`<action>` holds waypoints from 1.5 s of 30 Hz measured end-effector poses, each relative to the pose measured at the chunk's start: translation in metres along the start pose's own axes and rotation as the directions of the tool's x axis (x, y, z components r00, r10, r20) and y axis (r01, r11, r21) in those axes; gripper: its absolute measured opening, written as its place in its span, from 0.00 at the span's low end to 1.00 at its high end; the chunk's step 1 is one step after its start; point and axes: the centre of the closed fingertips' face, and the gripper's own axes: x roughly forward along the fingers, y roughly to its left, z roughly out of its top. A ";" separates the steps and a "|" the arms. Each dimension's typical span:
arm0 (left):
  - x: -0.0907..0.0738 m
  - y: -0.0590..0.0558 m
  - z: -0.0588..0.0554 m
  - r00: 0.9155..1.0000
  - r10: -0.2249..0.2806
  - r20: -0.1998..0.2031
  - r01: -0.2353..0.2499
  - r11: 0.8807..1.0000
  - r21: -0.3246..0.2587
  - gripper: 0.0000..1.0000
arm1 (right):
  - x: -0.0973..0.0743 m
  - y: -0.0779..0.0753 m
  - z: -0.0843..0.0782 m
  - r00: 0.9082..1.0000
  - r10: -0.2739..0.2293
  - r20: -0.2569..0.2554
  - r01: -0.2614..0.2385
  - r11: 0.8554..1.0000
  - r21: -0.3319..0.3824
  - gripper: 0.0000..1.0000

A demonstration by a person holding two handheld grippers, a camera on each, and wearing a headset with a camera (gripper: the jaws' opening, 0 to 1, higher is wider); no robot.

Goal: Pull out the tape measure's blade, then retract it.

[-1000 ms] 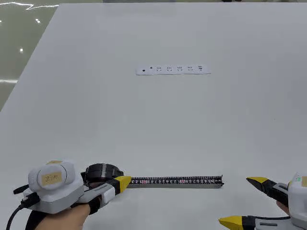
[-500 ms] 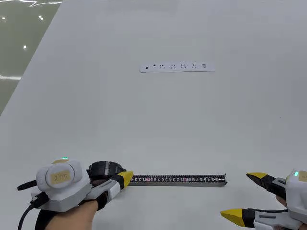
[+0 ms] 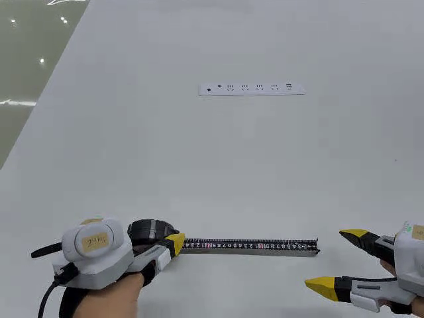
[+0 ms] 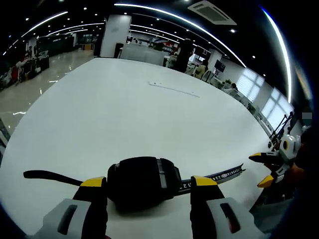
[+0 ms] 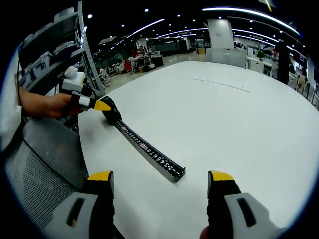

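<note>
The white table [image 3: 265, 165] carries a power strip [image 3: 252, 89] at its far side, well apart from the work. The blade [image 3: 252, 246] lies flat near the front edge, partly drawn out. Its long axis runs left to right across the person's body, printed scale facing up. The tape measure case [image 4: 142, 181] rests on the table at the left end of that axis. The left claw [image 4: 148, 181] brackets the case, one jaw on each side, and appears to clamp it; the blade exits past the jaw on the right of the left gripper view. The right claw [image 3: 334, 260] is spread wide and holds nothing. It sits just beyond the blade's hook end [image 3: 315, 248], to the right and slightly nearer the person, with both jaws pointing left along the blade axis. In the right gripper view the hook end lies between the two jaws but ahead of them, not touching either. The right claw is therefore the nearer one to the free end. Judgement: extension looks done or nearly done; any further pull or guided retraction calls for a short move leftward along the axis.
</note>
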 end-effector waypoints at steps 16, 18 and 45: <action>0.000 0.003 -0.003 0.999 0.050 0.005 -0.050 0.999 0.006 0.60 | 0.009 -0.007 0.001 0.999 0.032 -0.006 -0.033 0.999 -0.042 0.76; 0.000 0.003 -0.003 0.998 0.057 0.005 -0.057 0.998 0.010 0.60 | 0.011 -0.009 0.000 0.999 0.037 -0.013 -0.037 0.998 -0.050 0.75; 0.002 0.006 -0.006 0.995 0.099 -0.014 -0.098 0.994 0.059 0.58 | 0.032 -0.018 -0.003 0.993 0.115 -0.039 -0.120 0.973 -0.199 0.49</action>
